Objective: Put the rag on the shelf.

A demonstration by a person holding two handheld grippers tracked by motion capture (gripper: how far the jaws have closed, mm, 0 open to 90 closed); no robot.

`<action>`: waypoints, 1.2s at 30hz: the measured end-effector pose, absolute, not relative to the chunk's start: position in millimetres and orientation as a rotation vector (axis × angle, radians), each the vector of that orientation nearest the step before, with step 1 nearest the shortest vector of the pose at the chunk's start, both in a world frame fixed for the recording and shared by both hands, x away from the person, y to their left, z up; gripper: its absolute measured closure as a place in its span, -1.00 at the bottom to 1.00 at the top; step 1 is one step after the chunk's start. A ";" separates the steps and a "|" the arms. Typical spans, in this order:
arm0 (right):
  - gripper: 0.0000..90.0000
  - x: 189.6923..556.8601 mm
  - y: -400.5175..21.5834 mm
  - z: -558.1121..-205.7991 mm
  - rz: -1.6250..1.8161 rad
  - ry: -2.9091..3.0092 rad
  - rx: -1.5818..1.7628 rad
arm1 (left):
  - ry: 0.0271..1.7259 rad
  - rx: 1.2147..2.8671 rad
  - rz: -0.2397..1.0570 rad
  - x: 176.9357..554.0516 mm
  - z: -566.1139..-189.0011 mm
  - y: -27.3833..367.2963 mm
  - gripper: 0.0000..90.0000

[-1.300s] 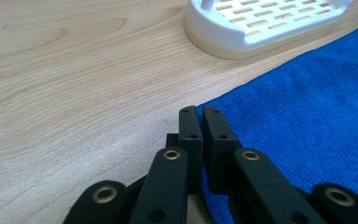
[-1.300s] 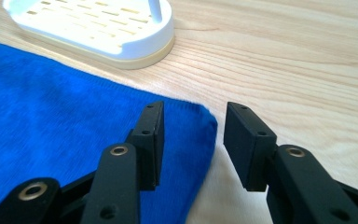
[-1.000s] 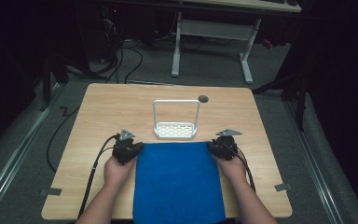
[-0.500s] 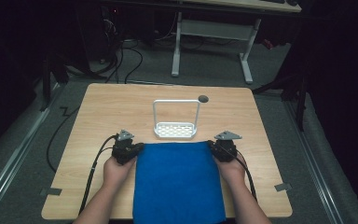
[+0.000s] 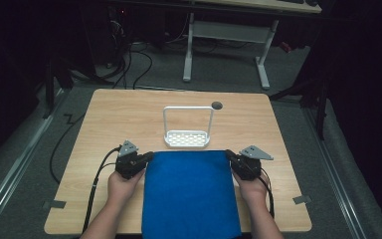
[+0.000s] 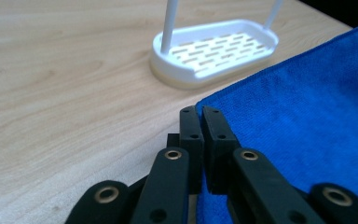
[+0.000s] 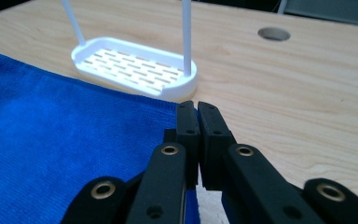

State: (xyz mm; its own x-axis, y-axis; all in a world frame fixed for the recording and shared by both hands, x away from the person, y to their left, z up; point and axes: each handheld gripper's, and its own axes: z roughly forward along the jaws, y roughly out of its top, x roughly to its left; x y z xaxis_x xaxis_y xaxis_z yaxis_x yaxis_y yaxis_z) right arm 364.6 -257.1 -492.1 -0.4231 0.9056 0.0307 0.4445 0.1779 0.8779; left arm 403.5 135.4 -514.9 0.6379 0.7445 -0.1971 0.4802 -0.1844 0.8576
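1. My left gripper (image 5: 148,157) is pinched on the far left corner of the blue cloth (image 5: 189,194), jaws pressed together with the edge between them, going by the left gripper view.
2. My right gripper (image 5: 230,156) is on the far right corner. Its jaws have just been closing and now meet on the cloth edge.
3. The cloth lies flat on the near half of the tabletop (image 5: 129,114), its near edge hanging over the front. Its far edge is just beside the white rack (image 5: 187,137).
4. Risk: both grips take only the very corner, so a thin pinch could slip out if I lift unevenly or pull the corners apart.
5. Risk: the rack is close. Swinging the far edge forward could snag its thin upright wire handle or shove the light tray.
6. Risk: the overhang may drag the cloth off the tabletop if one corner lets go.
7. Materials: the cloth is a soft, fuzzy microfibre rectangle; the rack is smooth white plastic, an oval slotted tray; the tabletop is pale wood grain with a round cable hole (image 5: 217,105).
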 end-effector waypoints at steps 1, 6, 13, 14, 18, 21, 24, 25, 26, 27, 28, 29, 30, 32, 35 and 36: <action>0.97 363.3 -258.2 -490.1 1.199 1.943 1.257 | 0.976 1.831 0.330 402.2 -513.0 136.0 0.95; 0.97 358.2 -260.4 -484.3 1.231 1.925 1.244 | 0.961 1.788 0.338 396.4 -503.2 140.1 0.95; 0.97 354.2 -261.1 -476.5 1.265 1.901 1.228 | 0.928 1.772 0.370 388.7 -494.5 139.6 0.95; 0.97 353.8 -261.3 -475.7 1.268 1.901 1.226 | 0.924 1.771 0.370 388.1 -493.2 139.9 0.95; 0.97 351.7 -261.6 -472.0 1.283 1.890 1.212 | 0.900 1.757 0.393 383.3 -484.1 140.0 0.95; 0.97 348.9 -261.5 -466.7 1.300 1.877 1.201 | 0.879 1.734 0.401 378.8 -476.6 140.0 0.95; 0.97 344.7 -261.2 -459.1 1.324 1.853 1.179 | 0.860 1.724 0.418 374.5 -468.2 139.7 0.95; 0.97 343.0 -260.9 -456.1 1.333 1.846 1.177 | 0.852 1.717 0.426 372.7 -465.1 139.5 0.95; 0.97 341.6 -261.0 -453.1 1.339 1.838 1.160 | 0.842 1.709 0.433 370.7 -460.9 139.8 0.95; 0.97 339.0 -260.8 -448.9 1.349 1.830 1.153 | 0.837 1.702 0.437 369.4 -458.4 139.8 0.95; 0.97 337.8 -260.7 -446.5 1.356 1.823 1.142 | 0.829 1.694 0.443 367.6 -454.9 140.0 0.95; 0.97 335.7 -260.3 -443.3 1.362 1.815 1.131 | 0.821 1.683 0.446 365.8 -451.5 140.3 0.95; 0.97 331.4 -259.7 -437.2 1.372 1.806 1.111 | 0.812 1.677 0.446 364.1 -448.0 140.6 0.95; 0.97 329.5 -259.2 -434.4 1.381 1.798 1.105 | 0.794 1.666 0.461 360.4 -441.1 140.6 0.95; 0.97 324.1 -258.3 -425.6 1.406 1.778 1.083 | 0.771 1.643 0.479 354.9 -432.3 141.2 0.95; 0.97 323.0 -258.0 -423.7 1.412 1.770 1.080 | 0.765 1.635 0.482 353.1 -429.5 141.4 0.95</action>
